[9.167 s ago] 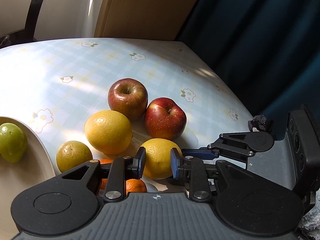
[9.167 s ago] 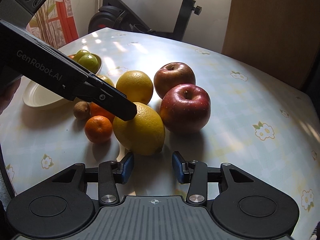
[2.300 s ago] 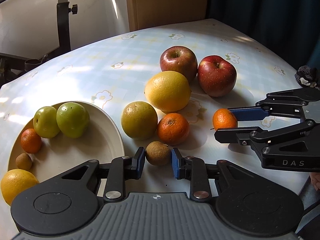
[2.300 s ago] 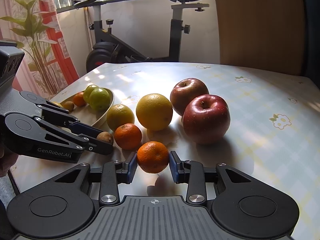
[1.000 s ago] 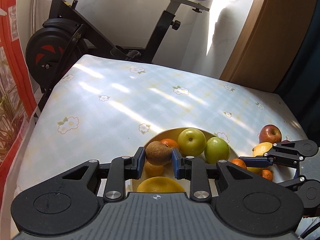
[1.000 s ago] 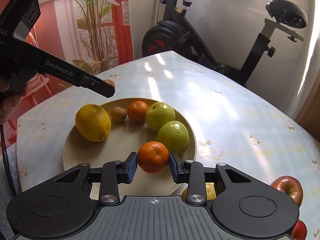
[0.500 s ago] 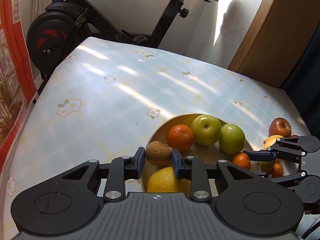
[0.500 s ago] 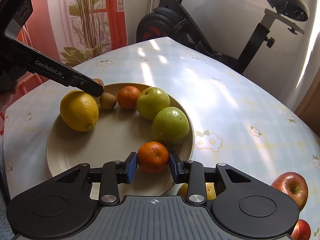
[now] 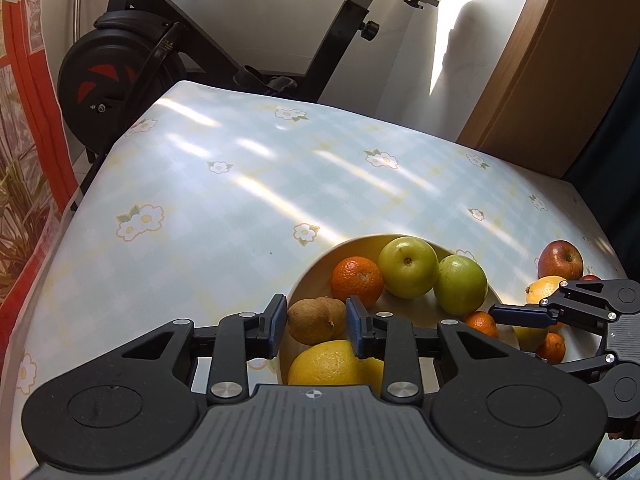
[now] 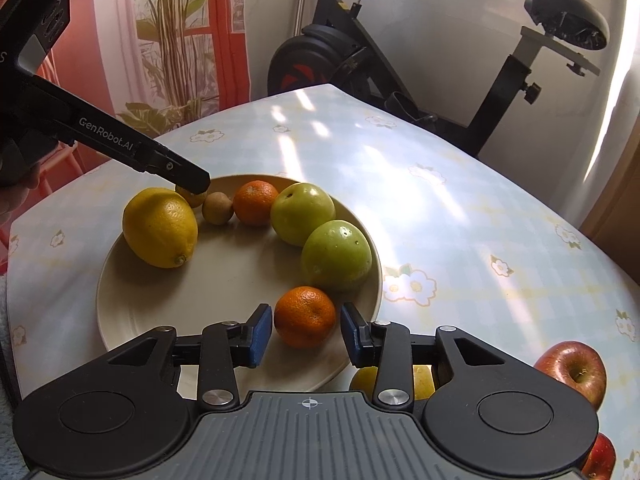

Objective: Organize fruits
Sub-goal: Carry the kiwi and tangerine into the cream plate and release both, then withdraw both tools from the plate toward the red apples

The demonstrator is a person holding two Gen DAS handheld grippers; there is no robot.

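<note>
A cream plate [image 10: 224,292] holds a lemon [image 10: 159,227], a kiwi [image 10: 217,208], a mandarin [image 10: 255,202] and two green apples [image 10: 302,213]. My left gripper [image 9: 317,322] is shut on a brown kiwi [image 9: 310,321] over the plate's near-left rim [image 9: 308,266], beside the other kiwi. My right gripper [image 10: 307,334] is open around a mandarin [image 10: 304,316] that rests on the plate's near edge, pads clear of it. The left gripper also shows in the right wrist view [image 10: 192,184].
Outside the plate lie red apples [image 10: 576,372], a yellow citrus [image 9: 542,288] and a small mandarin [image 9: 552,347] at the table's right side. An exercise bike [image 9: 168,60] stands beyond the far edge. The flowered tablecloth [image 9: 240,184] spreads to the far left.
My right gripper has opened and the mandarin now sits on the plate. My left gripper has lowered its kiwi next to the kiwi on the plate.
</note>
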